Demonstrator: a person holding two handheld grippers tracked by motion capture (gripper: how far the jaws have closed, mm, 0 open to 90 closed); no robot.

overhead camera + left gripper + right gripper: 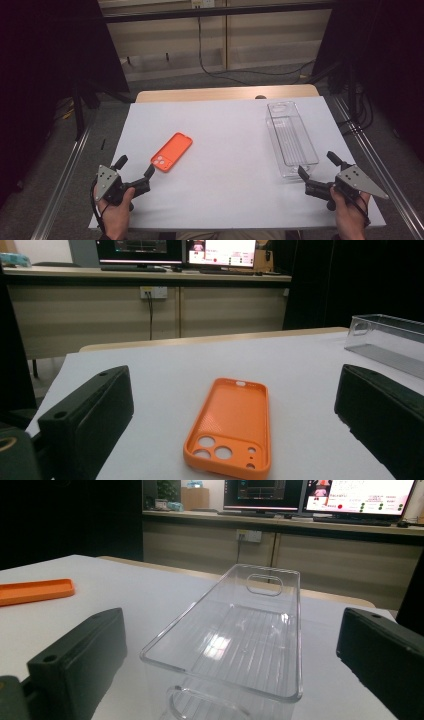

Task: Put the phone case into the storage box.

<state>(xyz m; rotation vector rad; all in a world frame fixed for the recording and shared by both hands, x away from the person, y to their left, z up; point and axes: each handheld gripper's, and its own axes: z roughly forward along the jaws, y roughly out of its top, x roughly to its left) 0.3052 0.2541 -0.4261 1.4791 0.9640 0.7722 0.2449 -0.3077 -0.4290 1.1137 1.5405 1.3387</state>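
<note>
Left gripper (135, 167): held low at the near left of the table (225, 150), jaws wide apart, nothing between the pads. The orange case (172, 151) lies flat just ahead of its jaws, inner side up, camera cut-outs at the near end; one jaw tip stands at the case's near corner, contact not determinable.

Right gripper (318, 164): held low at the near right, jaws likewise wide apart and empty. The clear bin (292, 138) stands upright directly ahead of it, near end just beyond the jaw tips, well apart from the case. In the right gripper view the bin (235, 640) shows no contents.
</note>
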